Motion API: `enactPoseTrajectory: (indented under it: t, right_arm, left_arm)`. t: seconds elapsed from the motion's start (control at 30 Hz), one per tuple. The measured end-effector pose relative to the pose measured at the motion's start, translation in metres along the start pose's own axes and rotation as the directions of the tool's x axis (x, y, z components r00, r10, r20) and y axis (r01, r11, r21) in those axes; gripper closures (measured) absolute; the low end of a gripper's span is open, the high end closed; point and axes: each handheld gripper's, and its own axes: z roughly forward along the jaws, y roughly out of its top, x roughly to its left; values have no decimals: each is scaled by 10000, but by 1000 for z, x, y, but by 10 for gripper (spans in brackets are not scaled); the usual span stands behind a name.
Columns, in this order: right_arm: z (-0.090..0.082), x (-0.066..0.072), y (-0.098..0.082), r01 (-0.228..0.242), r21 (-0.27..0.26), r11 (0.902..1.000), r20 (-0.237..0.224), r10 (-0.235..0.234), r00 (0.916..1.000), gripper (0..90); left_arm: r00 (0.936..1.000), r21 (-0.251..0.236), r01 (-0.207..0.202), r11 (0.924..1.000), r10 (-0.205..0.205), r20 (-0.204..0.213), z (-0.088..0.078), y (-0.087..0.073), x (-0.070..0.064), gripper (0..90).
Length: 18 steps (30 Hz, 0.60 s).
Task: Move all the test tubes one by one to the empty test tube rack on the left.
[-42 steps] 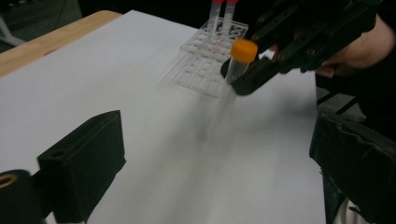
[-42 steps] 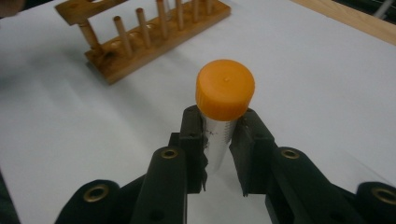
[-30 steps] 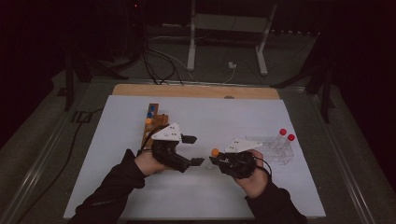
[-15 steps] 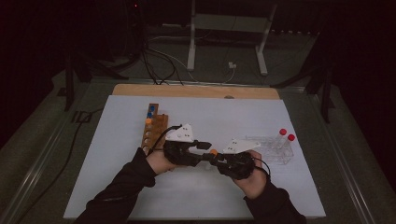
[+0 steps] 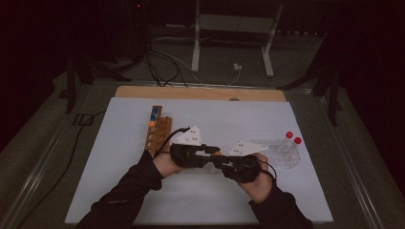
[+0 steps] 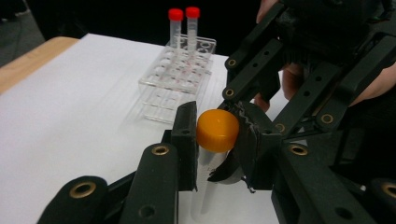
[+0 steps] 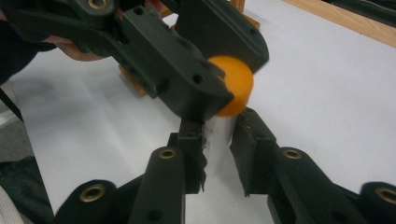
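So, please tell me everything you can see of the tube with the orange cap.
The tube is clear plastic with a round, smooth orange cap, still seated on its mouth. Both tongs hold it above the white table sheet: the right tongs clamp its clear body, and the left tongs, whose jaws have just been closing, grip the cap from both sides. Whether it holds anything cannot be told.

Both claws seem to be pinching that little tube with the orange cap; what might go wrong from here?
The left gripper, whose jaws have just closed, pinches the orange cap; the right gripper holds the clear tube. A slanted pull might slip the round cap free. The smooth tube could slide through the pads and drop onto the white sheet.
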Motion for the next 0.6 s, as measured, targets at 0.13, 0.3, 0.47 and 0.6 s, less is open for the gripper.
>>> enactPoseTrajectory:
  t: [0.13,0.3,0.47,0.6]
  right_arm:
    - [-4,-3,0,-209,-173,9996,78,210,9997,548]
    - [-10,-12,0,-409,-547,9977,-284,394,9988,427]
    - [-14,-16,1,-702,-786,9944,-274,683,9973,331]
    - [-17,-14,2,-625,-1033,9927,214,650,9977,224]
  left_arm:
    - [9993,-83,161,9998,-163,-332,-10,0,7,715]
    - [9956,-217,292,9993,-311,-885,-30,0,14,716]
    - [9873,-435,497,9978,-556,-1486,-55,1,23,716]
    - [9796,-498,619,9968,-702,-1885,-71,-2,29,716]
